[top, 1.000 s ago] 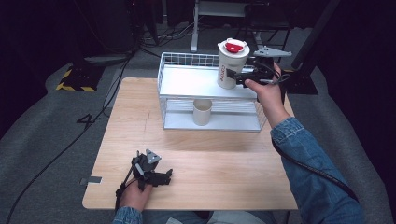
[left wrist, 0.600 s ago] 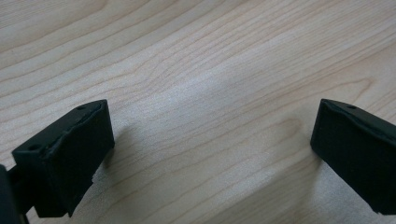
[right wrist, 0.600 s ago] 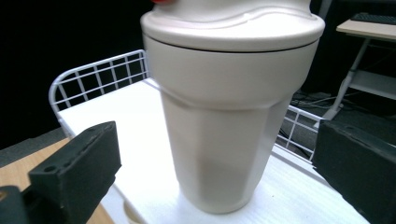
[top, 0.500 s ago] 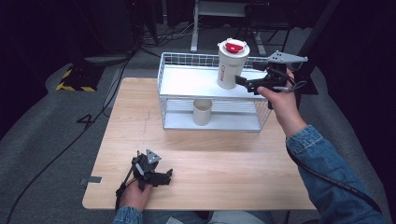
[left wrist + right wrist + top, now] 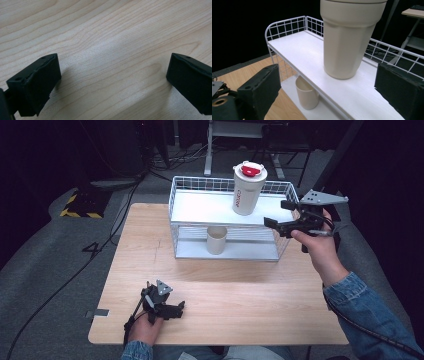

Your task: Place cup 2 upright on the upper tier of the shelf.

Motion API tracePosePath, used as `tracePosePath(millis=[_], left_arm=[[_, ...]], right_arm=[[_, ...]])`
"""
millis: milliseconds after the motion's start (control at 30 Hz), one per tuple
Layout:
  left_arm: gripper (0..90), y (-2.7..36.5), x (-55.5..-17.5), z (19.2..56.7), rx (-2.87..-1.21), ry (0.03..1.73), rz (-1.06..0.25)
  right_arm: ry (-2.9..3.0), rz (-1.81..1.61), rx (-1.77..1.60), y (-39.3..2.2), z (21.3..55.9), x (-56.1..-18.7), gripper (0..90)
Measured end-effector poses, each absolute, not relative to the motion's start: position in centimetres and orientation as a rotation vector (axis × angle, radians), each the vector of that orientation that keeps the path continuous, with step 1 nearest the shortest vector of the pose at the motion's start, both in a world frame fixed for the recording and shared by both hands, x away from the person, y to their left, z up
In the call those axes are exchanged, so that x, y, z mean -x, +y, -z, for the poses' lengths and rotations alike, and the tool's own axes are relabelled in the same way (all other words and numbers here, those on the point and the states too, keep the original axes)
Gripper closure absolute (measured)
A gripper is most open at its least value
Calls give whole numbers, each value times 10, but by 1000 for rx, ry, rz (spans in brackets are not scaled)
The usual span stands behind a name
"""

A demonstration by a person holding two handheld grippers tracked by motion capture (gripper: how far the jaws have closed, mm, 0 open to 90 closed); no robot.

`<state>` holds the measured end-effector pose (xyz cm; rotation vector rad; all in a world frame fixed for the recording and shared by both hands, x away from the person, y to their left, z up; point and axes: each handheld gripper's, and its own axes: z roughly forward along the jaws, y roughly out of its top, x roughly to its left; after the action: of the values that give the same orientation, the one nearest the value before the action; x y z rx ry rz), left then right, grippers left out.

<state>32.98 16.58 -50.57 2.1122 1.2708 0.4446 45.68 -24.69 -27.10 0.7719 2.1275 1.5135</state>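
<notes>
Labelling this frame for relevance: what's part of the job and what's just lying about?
In the job:
tumbler, upright on the rack's top shelf
rack
right gripper, open beside the tumbler

Lying about:
small cup on the lower shelf
left gripper, open, on the table

We're looking at a lab or recording studio here, dark all round. A lone wooden table [image 5: 220, 295] stands on grey carpet [image 5: 45, 285], with black cables [image 5: 75, 270] snaking across the floor and a yellow-and-black hazard-striped mat [image 5: 80, 205] off to the left. Behind, in the gloom, the white legs of a desk frame [image 5: 210, 145]. On the table, a white wire shelf rack [image 5: 225, 215] is set out like a test prop.
</notes>
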Motion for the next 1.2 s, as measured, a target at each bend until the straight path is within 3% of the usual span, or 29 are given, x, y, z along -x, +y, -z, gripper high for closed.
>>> tracePosePath(millis=[700, 1200], left_arm=[[0, 165, -331, 506, -2113, 1269, -447], [0, 165, -331, 506, -2111, 1269, -449]], right_arm=[[2249, -1442, -843, -283, 317, -412, 97], [2324, -1328, -942, -298, 376, -388, 97]])
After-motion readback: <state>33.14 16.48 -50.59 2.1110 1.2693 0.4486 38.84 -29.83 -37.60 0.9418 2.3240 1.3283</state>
